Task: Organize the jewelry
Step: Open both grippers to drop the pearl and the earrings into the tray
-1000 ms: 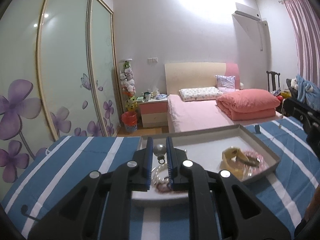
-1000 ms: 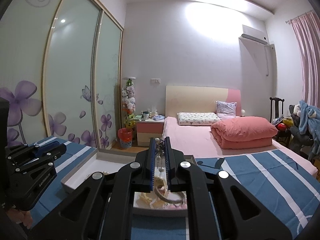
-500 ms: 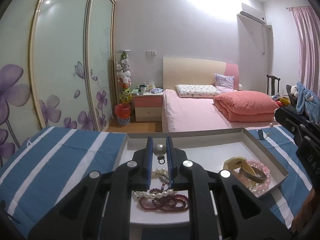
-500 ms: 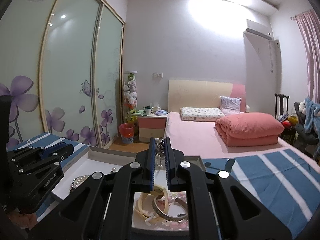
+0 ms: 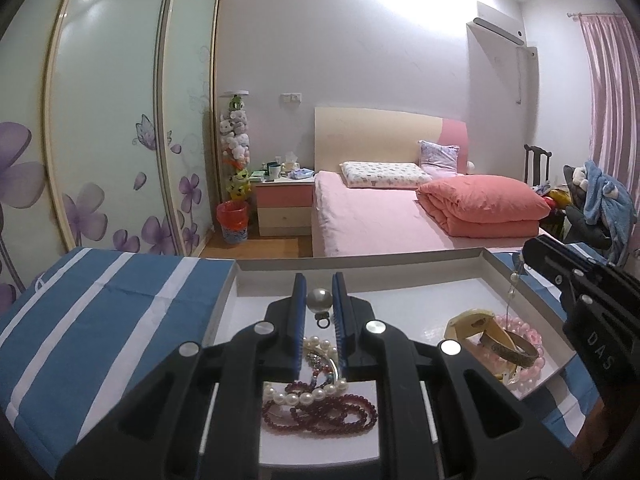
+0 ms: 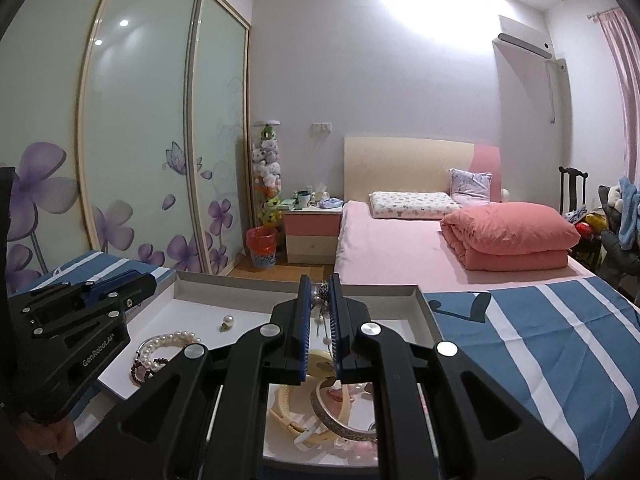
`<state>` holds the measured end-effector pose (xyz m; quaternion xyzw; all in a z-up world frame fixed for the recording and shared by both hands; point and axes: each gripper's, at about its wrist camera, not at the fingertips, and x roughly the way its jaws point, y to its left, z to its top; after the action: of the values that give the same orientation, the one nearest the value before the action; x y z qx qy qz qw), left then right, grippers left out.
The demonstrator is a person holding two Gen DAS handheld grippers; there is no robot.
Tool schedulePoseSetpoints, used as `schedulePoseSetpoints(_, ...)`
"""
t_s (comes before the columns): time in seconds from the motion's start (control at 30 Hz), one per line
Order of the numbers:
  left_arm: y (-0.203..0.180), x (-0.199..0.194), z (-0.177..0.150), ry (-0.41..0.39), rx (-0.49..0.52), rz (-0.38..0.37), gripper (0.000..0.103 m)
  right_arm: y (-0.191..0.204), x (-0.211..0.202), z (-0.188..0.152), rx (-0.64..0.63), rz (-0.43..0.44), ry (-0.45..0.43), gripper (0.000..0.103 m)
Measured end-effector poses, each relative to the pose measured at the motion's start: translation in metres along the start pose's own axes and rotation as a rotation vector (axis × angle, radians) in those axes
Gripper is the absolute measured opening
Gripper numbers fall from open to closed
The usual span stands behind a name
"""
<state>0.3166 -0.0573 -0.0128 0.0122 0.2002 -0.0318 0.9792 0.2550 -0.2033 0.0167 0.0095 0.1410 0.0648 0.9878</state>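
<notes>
A shallow white tray [image 5: 360,265] lies on a blue-and-white striped cloth [image 5: 100,300]. My left gripper [image 5: 319,300] is shut on a silver ball pendant [image 5: 319,299] with a small ring under it, held above the tray's left half. Below it lie a pearl strand [image 5: 304,392] and dark red beads [image 5: 320,416]. My right gripper [image 6: 320,300] is shut on a dangling beaded earring [image 6: 322,298] over the tray's [image 6: 280,285] right half, above a silver bangle [image 6: 340,416] and a cream bangle [image 6: 296,420]. In the left wrist view the earring [image 5: 512,280] hangs from the right gripper [image 5: 530,250].
A loose pearl earring [image 6: 227,322] and a pearl bracelet [image 6: 168,340] lie in the tray beside the left gripper [image 6: 144,284]. Pink beads [image 5: 524,328] sit under a bangle [image 5: 508,346]. Beyond the table are a pink bed [image 5: 380,216], a nightstand [image 5: 284,208] and flowered wardrobe doors [image 5: 120,140].
Both grippers have moved forward and lower over the tray, still shut on their pieces. The right gripper has come into the left wrist view at the right edge.
</notes>
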Motion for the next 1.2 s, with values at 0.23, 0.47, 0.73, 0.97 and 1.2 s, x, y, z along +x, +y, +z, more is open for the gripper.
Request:
schedulePoseSetpoints(0.23, 0.003, 0.002, -0.002, 0.001, 0.007, -0.008, 0.032, -0.004, 0.001, 0.001, 0.022, 0.004, -0.004, 0.031)
schedulePoseSetpoints(0.47, 0.002, 0.001, -0.002, -0.003, 0.009, -0.011, 0.034, -0.007, -0.001, 0.001, 0.043, -0.007, -0.021, 0.04)
schedulePoseSetpoints(0.73, -0.003, -0.007, -0.001, 0.0, 0.016, -0.019, 0.035, -0.01, -0.011, 0.001, 0.041, -0.028, -0.023, 0.04)
schedulePoseSetpoints(0.97, 0.01, -0.036, 0.01, -0.032, -0.025, -0.022, 0.041, -0.018, -0.042, 0.004, 0.054, -0.048, -0.024, 0.045)
schedulePoseSetpoints(1.2, 0.024, -0.076, 0.005, -0.054, -0.01, 0.014, 0.05, -0.025, -0.069, 0.0, 0.094, -0.073, -0.005, 0.056)
